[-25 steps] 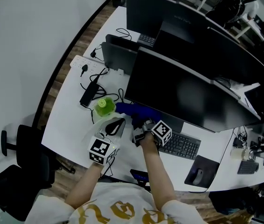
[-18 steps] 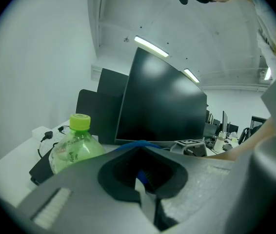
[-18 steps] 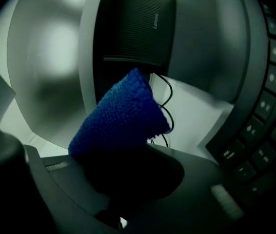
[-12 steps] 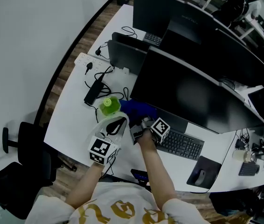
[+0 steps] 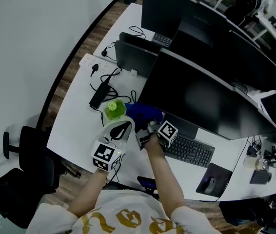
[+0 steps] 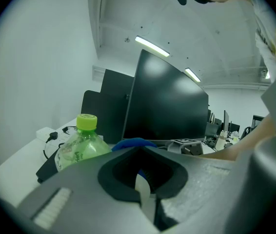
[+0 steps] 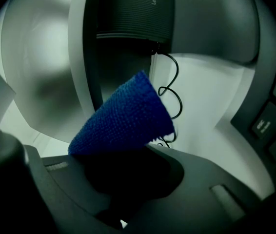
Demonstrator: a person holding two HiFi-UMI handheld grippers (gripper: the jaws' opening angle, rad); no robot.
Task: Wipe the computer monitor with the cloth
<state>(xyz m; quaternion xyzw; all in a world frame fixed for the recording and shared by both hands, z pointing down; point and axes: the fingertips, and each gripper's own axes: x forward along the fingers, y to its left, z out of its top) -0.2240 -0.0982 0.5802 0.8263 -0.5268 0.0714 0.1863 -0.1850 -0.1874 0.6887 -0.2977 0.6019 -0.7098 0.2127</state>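
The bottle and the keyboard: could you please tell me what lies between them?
The cloth, held in the right gripper, lies between the bottle and the keyboard, as the head view shows.

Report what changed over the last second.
Nothing clearly moved or changed hands; only the head view shifted slightly. The right gripper stays shut on the blue cloth by the monitor's lower left corner; the left gripper stays shut near the bottle.

The cloth's (image 7: 123,118) gripped end is lost in shadow between the right hand-held gripper's (image 7: 123,177) jaws.
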